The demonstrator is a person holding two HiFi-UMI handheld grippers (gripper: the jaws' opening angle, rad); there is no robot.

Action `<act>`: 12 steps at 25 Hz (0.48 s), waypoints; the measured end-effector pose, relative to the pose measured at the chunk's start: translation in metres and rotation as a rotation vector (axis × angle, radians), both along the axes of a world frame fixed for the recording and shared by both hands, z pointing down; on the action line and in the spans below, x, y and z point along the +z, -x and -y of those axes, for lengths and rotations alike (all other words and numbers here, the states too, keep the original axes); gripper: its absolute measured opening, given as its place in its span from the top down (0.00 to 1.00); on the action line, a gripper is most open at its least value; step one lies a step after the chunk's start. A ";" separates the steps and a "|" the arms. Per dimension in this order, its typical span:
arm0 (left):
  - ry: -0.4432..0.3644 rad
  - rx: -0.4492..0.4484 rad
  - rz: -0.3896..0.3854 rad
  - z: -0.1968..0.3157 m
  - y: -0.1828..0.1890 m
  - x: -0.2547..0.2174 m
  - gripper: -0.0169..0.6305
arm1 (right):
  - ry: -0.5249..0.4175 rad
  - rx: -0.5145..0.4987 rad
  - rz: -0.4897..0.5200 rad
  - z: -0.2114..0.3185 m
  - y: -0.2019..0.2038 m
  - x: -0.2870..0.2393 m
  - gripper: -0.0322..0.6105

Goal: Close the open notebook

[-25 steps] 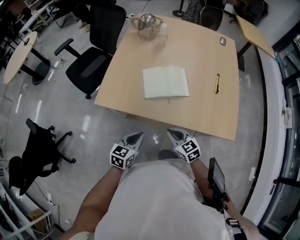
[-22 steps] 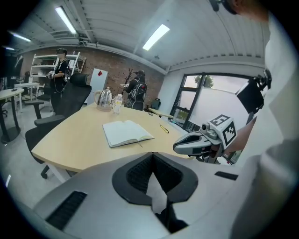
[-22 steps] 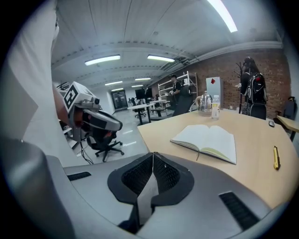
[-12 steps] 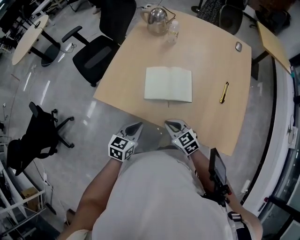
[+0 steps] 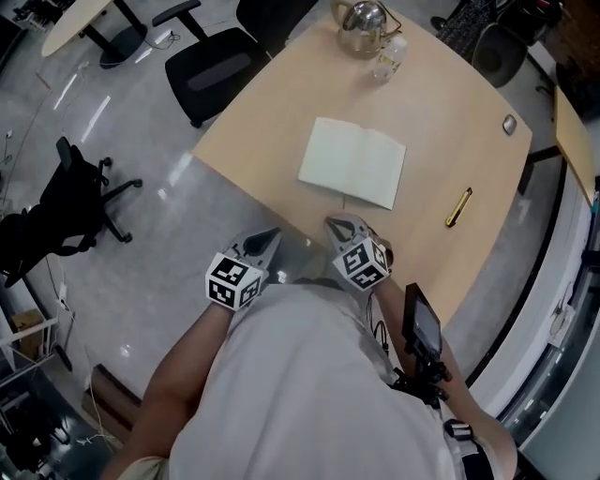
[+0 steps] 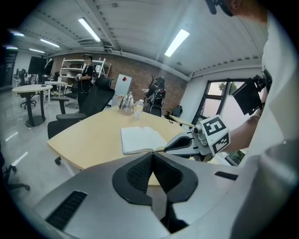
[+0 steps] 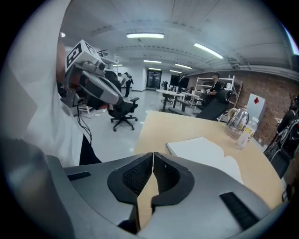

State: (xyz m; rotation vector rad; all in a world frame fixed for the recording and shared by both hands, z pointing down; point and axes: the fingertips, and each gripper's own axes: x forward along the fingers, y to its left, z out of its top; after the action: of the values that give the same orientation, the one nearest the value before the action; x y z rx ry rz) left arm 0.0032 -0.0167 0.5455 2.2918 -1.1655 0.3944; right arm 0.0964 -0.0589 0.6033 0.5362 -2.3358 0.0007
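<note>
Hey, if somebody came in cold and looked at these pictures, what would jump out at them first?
The open notebook lies pale pages up in the middle of the tan table. By the table's near edge, the left claw and right claw are both shut and empty. A glass kettle stands at the far edge, and a yellow pen lies to the notebook's right.

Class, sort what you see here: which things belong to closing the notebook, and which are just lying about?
Belong to the job: notebook, open on the table; left gripper and right gripper, both shut, empty.

Just lying about: pen, kettle, bottle, office chair.
</note>
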 end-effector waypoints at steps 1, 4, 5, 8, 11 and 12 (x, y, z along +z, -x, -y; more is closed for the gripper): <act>0.002 -0.008 -0.002 0.000 0.004 0.000 0.97 | -0.009 -0.009 -0.022 0.005 0.003 0.002 0.92; 0.010 -0.044 -0.019 0.003 0.020 -0.001 0.97 | -0.022 -0.003 -0.093 0.024 0.015 0.008 0.92; 0.011 -0.060 -0.028 0.004 0.027 -0.002 0.97 | -0.019 0.003 -0.118 0.031 0.019 0.010 0.92; 0.007 -0.097 -0.043 0.009 0.047 -0.007 0.97 | -0.011 -0.014 -0.196 0.047 0.032 0.019 0.92; 0.001 -0.115 -0.037 0.010 0.064 -0.006 0.97 | -0.021 -0.071 -0.284 0.061 0.043 0.032 0.92; 0.001 -0.121 -0.036 0.010 0.070 -0.004 0.97 | -0.025 -0.090 -0.313 0.065 0.046 0.036 0.92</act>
State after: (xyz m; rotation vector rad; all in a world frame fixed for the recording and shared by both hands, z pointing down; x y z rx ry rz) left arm -0.0664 -0.0268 0.5412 2.2054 -1.2781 0.3068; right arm 0.0503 -0.1240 0.6397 0.4106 -2.0536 -0.1445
